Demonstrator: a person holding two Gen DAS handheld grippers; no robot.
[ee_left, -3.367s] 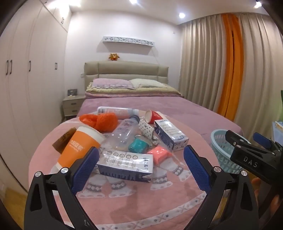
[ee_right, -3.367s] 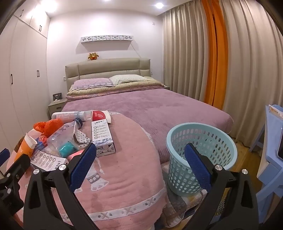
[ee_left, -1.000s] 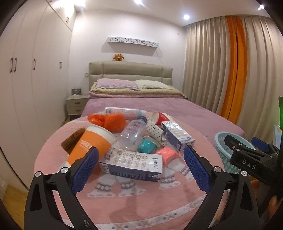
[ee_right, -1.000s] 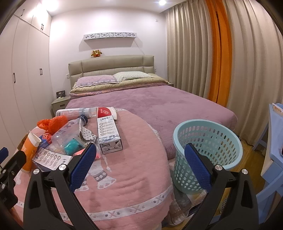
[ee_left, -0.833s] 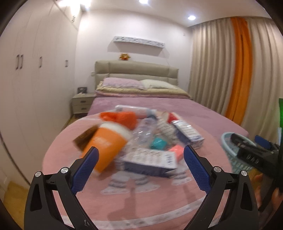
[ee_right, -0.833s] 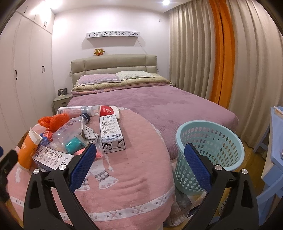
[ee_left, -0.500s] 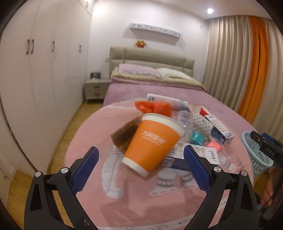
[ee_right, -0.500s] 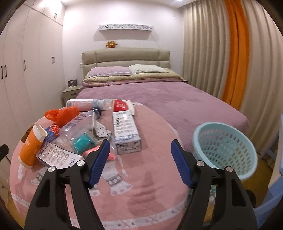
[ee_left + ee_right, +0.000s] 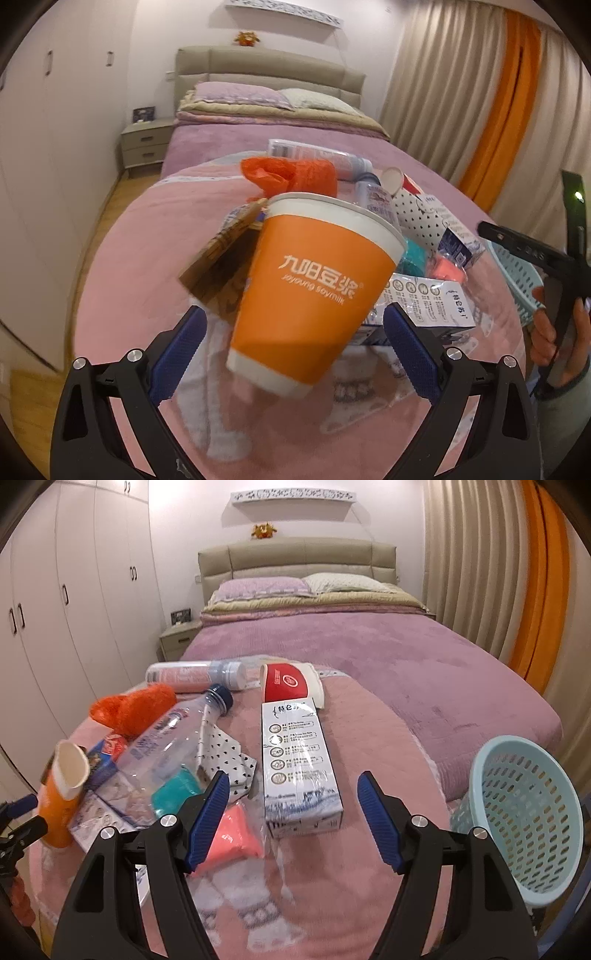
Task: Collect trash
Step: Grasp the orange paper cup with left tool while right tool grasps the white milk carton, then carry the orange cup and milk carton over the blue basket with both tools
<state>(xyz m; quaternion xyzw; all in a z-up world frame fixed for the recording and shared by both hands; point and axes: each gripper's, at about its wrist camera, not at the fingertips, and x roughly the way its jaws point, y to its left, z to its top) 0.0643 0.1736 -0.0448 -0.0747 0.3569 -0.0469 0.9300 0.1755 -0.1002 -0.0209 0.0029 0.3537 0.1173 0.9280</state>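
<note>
An orange paper cup (image 9: 314,288) lies tilted on the pink blanket (image 9: 155,236), right in front of my open left gripper (image 9: 291,343); the jaws stand on either side of its base without touching. It also shows at the far left of the right wrist view (image 9: 61,794). My open right gripper (image 9: 291,812) faces a white and blue carton (image 9: 299,760) lying lengthwise. Around it lie a clear plastic bottle (image 9: 166,746), a red paper cup (image 9: 288,685), a pink wrapper (image 9: 232,834) and an orange bag (image 9: 133,709).
A light blue basket (image 9: 524,819) stands at the right beside the bed. A second carton (image 9: 424,302), a teal wrapper (image 9: 177,790) and a dotted paper (image 9: 225,753) lie in the pile. White wardrobes (image 9: 55,609) line the left wall.
My left gripper has moved in close to the orange cup, which now fills the view. My right gripper has moved left and forward toward the carton and its jaws have narrowed.
</note>
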